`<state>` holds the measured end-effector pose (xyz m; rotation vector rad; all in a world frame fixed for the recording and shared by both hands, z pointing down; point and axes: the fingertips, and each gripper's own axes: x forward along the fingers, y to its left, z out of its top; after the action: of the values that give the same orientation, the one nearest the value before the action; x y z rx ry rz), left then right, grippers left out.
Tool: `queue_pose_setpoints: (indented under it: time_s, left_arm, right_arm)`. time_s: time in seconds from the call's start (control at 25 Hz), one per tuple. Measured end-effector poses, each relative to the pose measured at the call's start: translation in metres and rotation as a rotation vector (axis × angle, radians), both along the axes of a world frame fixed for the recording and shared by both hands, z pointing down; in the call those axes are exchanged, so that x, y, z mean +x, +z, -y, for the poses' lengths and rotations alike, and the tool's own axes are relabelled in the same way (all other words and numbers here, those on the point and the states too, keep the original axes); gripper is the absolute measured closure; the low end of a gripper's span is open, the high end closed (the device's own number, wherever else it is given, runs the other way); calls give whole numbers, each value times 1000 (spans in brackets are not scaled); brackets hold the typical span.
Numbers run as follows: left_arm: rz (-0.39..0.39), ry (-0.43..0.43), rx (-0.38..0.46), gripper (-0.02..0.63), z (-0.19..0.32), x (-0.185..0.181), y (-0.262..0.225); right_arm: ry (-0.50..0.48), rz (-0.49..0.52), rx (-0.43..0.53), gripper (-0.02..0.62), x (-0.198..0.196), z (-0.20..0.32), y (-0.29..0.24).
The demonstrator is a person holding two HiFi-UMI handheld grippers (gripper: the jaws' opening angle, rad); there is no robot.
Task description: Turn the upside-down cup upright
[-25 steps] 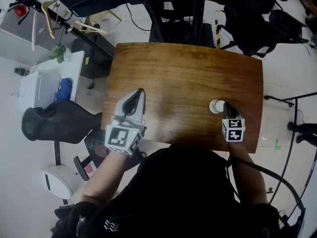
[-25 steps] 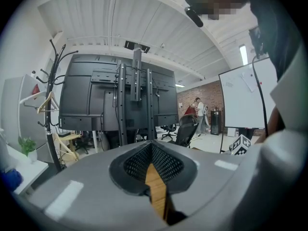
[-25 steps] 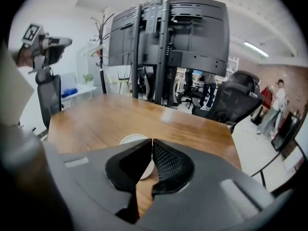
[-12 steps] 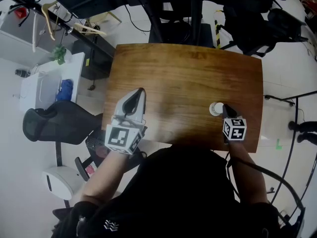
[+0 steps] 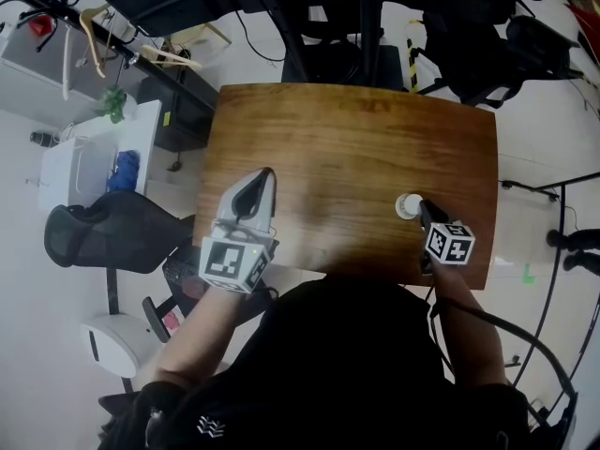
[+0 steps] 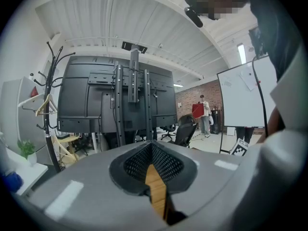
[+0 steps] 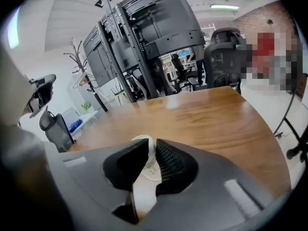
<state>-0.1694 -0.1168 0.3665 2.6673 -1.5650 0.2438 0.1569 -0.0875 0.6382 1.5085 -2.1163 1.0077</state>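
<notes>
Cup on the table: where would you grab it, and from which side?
Probably take the cup by its side wall, coming from the near edge of the table, where the right gripper sits. The round wall gives the jaws two opposite faces. Those jaws are opening now, with the cup between them.

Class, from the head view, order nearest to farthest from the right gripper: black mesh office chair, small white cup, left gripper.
1. Small white cup, between the right gripper's opening jaws.
2. Left gripper, at the wooden table's left side.
3. Black mesh office chair, beyond the table, far left.
</notes>
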Motion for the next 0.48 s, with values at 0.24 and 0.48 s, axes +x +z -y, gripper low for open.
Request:
queue_pose_setpoints:
  time_s: [0.24, 0.48]
  left_arm:
    - [-6, -1, 3, 606, 1, 1, -1]
    - [-14, 10, 4, 606, 1, 5, 1]
  right_arm:
    - [-9, -253, 46, 568, 21, 1, -14]
    - [-76, -587, 55, 571, 45, 2, -25]
